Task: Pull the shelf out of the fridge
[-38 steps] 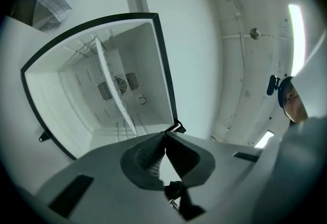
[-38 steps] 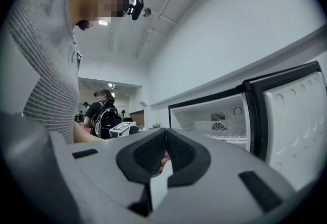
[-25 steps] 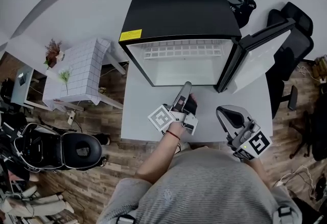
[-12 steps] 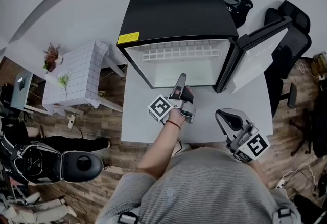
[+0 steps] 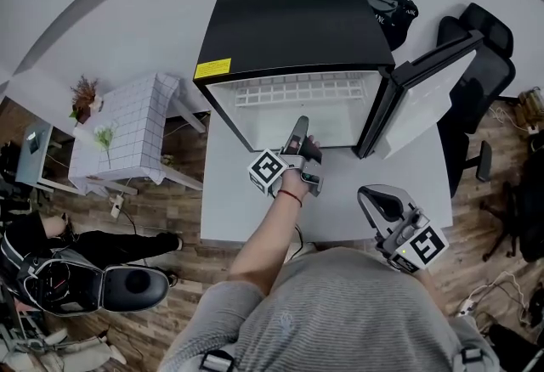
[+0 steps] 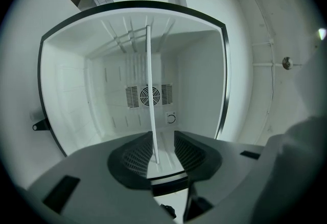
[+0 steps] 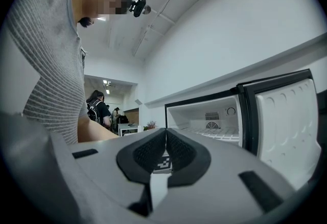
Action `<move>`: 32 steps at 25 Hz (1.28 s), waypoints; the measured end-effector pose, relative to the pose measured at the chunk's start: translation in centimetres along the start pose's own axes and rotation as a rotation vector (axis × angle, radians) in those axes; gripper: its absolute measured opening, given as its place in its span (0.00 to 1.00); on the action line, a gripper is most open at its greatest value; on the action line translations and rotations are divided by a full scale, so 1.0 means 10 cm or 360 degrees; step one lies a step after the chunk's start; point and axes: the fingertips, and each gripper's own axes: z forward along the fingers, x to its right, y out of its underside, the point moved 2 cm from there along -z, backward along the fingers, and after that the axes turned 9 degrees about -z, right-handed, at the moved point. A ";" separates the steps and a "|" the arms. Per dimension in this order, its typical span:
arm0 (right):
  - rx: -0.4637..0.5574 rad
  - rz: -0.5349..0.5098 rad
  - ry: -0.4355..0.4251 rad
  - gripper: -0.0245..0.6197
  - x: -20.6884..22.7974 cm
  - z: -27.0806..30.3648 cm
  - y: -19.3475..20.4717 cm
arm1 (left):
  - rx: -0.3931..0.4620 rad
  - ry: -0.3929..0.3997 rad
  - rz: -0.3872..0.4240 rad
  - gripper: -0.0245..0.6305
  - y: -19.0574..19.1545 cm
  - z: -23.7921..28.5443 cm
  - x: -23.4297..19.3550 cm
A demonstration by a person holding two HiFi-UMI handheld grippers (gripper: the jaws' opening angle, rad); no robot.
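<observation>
The black mini fridge (image 5: 289,26) stands on the grey table (image 5: 229,200), its door (image 5: 425,98) swung open to the right. A white wire shelf (image 5: 297,90) sits high inside. My left gripper (image 5: 297,128) reaches into the fridge mouth. In the left gripper view, which is rolled sideways, the shelf (image 6: 149,90) shows edge-on as a thin white line. Its near edge runs into the gap of my left gripper (image 6: 162,146), whose jaws have just been opening, pads clear of it. My right gripper (image 5: 378,200) hangs back at the table's near right, jaws shut and empty (image 7: 166,138).
A black office chair (image 5: 493,64) stands behind the open door, and a black bag (image 5: 387,5) lies behind the fridge. A small white tiled table (image 5: 127,124) with plants is at the left. Another chair (image 5: 119,285) is on the wooden floor at lower left.
My left gripper has moved forward from the table into the fridge opening, and its jaws have gone from shut to open. The right gripper has stayed put.
</observation>
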 end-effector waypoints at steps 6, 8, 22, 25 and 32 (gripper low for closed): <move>-0.0004 -0.0007 0.0002 0.06 0.03 0.02 0.00 | 0.0029 -0.0004 0.0013 0.26 -0.12 0.14 -0.01; 0.0010 -0.0007 0.0002 0.06 0.04 0.03 0.00 | 0.0046 -0.0011 0.0025 0.27 -0.16 0.20 -0.01; -0.0086 0.0009 0.0041 0.06 0.13 0.01 0.09 | 0.0281 -0.0054 0.0031 0.27 -0.52 0.48 -0.12; -0.0090 0.0014 0.0053 0.06 0.15 0.00 0.09 | 0.0298 -0.0057 0.0020 0.27 -0.56 0.53 -0.13; -0.0107 0.0008 0.0062 0.06 0.19 0.02 0.11 | 0.0339 -0.0064 -0.0017 0.27 -0.67 0.61 -0.20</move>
